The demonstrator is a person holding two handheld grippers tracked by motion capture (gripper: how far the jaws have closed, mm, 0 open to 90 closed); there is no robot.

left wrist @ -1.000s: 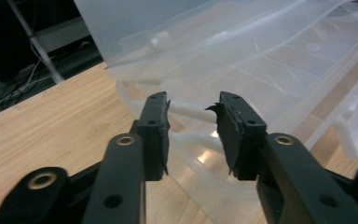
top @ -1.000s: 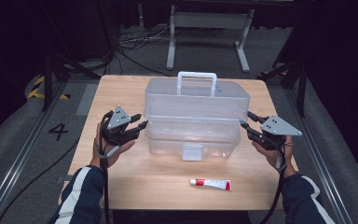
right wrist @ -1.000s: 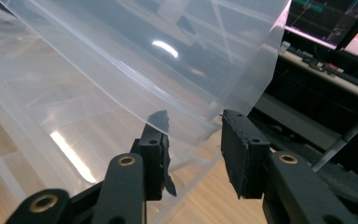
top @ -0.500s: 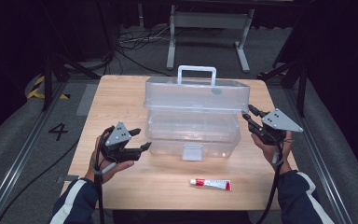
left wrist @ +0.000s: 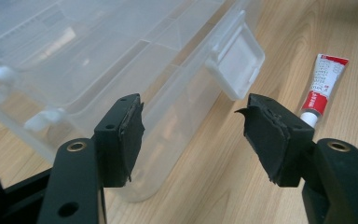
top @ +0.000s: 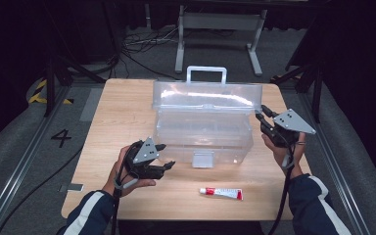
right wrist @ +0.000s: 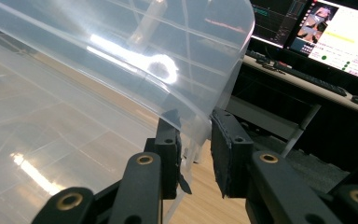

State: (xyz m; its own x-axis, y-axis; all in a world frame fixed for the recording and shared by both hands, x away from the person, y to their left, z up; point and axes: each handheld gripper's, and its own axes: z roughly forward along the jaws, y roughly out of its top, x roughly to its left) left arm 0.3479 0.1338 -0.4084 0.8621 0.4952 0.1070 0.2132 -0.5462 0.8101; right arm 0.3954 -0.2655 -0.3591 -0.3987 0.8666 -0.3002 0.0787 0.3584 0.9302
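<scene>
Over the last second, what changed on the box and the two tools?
The lid of the clear box swung up; the right tool, its jaws just closing, straddles the lid's right edge, though I can't tell if the pads press it. The left tool came away from the box's left side toward the near table edge, jaws opened, nothing between them. The box base, the tube and the table stayed put.

Clear plastic box [top: 203,132] sat mid-counter, lid [top: 208,95] raised partway and tilted back on its rear hinge, white handle [top: 206,74] uppermost. Front latch [top: 202,159] hung loose (unfastened). Interior looked empty. Red-and-white tube [top: 221,193] lay flat just before the box.
</scene>
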